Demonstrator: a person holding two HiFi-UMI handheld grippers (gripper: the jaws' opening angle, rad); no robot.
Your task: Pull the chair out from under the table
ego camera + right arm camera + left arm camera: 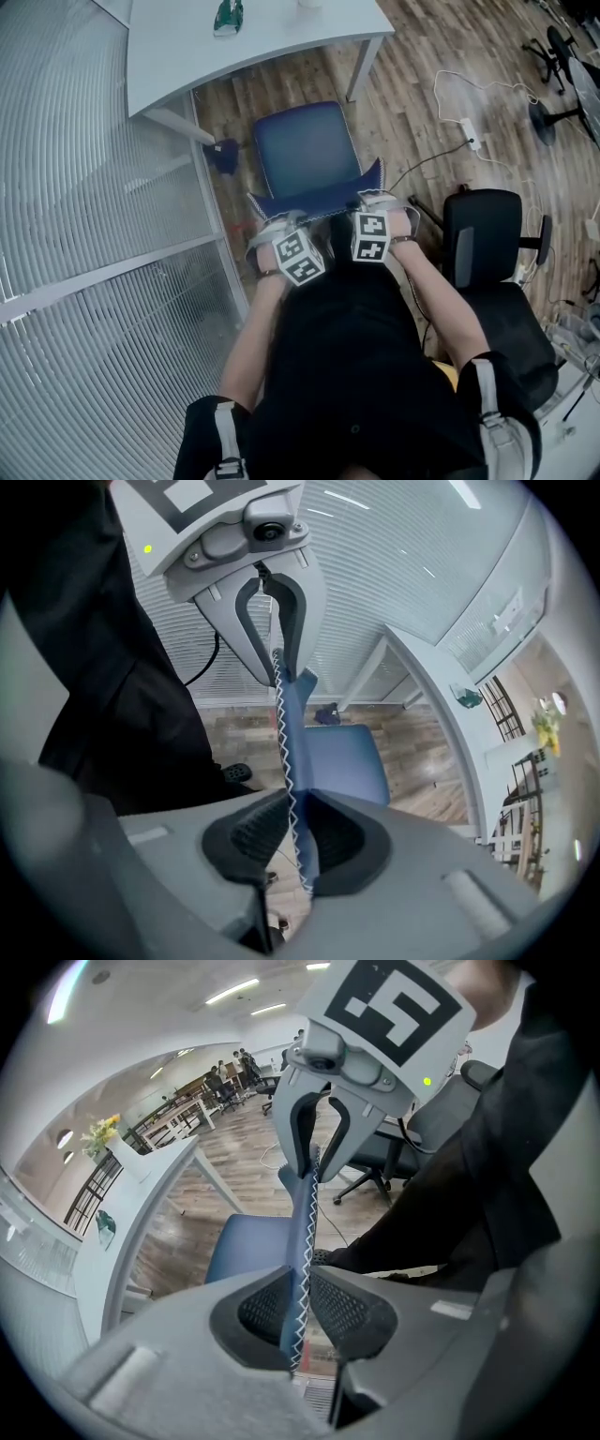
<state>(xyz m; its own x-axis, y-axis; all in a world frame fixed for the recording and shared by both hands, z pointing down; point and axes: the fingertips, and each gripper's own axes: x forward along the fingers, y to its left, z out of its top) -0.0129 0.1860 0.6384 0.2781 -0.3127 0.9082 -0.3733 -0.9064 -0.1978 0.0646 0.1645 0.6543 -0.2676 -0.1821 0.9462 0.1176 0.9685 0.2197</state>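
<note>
Head view.

Floor: brown wood planks [422, 84] in mixed tones.

From 7 to 10 o'clock: a slatted wall [84, 187] of pale horizontal slats, bowed by the lens, with white frame bars crossing it.

12 o'clock: white table [253, 47] on slim white legs.

3 o'clock: black office chair [487, 253] with armrests.

2 o'clock: white power strip [469, 134] lying on the floor with its cable.

1 o'clock: black star base [553, 52].

Left gripper view.

12 o'clock: ceiling strip lights [232, 991], lit.

10 o'clock: desk rows [178, 1119] far back in the room.

Blue chair [305, 155], white zigzag stitching [307, 1232]; white table [272, 37]; brown wood-plank floor [422, 103]
</note>
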